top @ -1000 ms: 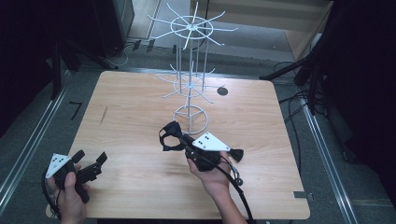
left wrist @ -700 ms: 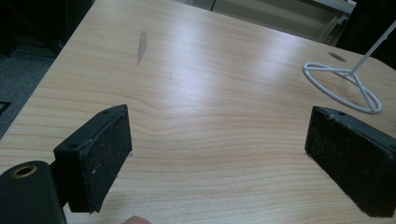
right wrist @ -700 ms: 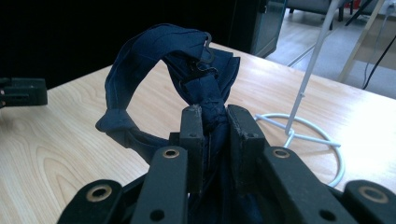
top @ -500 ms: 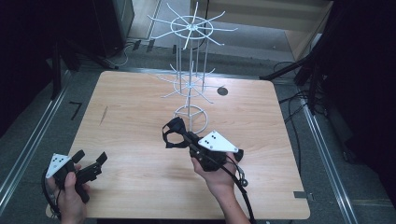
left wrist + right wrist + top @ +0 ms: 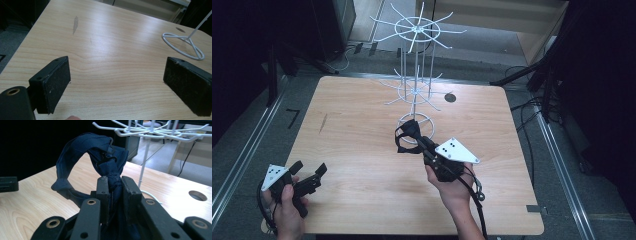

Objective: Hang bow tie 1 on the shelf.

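Note:
A dark blue fabric strap [image 5: 408, 134] with a small black clip, looped like a band, hangs lifted over the table in front of the white wire hook rack [image 5: 417, 90]. My right gripper [image 5: 421, 144] is shut on the strap's knotted part. In the right gripper view the strap [image 5: 100, 152] arches up out of the pinched jaws of the right gripper [image 5: 115, 187], with the rack's hooks [image 5: 147, 130] just beyond. My left gripper [image 5: 308, 174] rests low at the table's near left corner, open and holding nothing. In the left gripper view, bare wood lies in the left gripper [image 5: 117, 77].
The rack stands on a ring base [image 5: 416, 121] at mid-table, and that base [image 5: 183, 45] lies ahead of the left jaws. A round hole [image 5: 450, 97] is in the wooden tabletop [image 5: 352, 115] to the rack's right. Cables and dark stands surround the table.
My right gripper has risen and moved a little toward the rack, carrying the blue strap. The left gripper has kept still.

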Demonstrator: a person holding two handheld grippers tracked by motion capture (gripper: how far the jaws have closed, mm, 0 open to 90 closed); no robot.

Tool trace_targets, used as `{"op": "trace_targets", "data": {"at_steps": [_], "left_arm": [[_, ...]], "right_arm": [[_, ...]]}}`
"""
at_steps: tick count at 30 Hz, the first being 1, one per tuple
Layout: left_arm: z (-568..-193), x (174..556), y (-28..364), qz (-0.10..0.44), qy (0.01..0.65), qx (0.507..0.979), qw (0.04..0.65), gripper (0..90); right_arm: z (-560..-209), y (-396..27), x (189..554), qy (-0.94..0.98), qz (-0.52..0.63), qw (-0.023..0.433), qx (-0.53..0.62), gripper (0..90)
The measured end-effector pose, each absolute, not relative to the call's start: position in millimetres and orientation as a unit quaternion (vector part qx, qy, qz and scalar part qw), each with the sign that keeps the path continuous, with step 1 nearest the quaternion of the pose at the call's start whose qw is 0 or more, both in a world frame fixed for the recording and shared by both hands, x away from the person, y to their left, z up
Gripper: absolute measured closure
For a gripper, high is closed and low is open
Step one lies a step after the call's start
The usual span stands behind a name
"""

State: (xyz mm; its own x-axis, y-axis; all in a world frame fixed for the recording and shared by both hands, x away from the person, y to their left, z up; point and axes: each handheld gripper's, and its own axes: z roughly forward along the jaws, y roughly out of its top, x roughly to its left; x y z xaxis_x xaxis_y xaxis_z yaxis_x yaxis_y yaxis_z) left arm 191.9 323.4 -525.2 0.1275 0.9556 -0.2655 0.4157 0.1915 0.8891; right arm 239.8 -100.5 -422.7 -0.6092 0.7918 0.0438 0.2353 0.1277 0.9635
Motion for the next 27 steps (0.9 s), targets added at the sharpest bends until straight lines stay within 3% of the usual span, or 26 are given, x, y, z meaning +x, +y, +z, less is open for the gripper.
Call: {"op": "trace_targets", "data": {"at_steps": [27], "left_arm": [[-525.6,192.2,323.8,0.276,0.598,0.572,0.489,8.1]], "right_arm": [[-404.7,-102.5,253.9,0.675,0.555,0.284,0.395,78.7]]}}
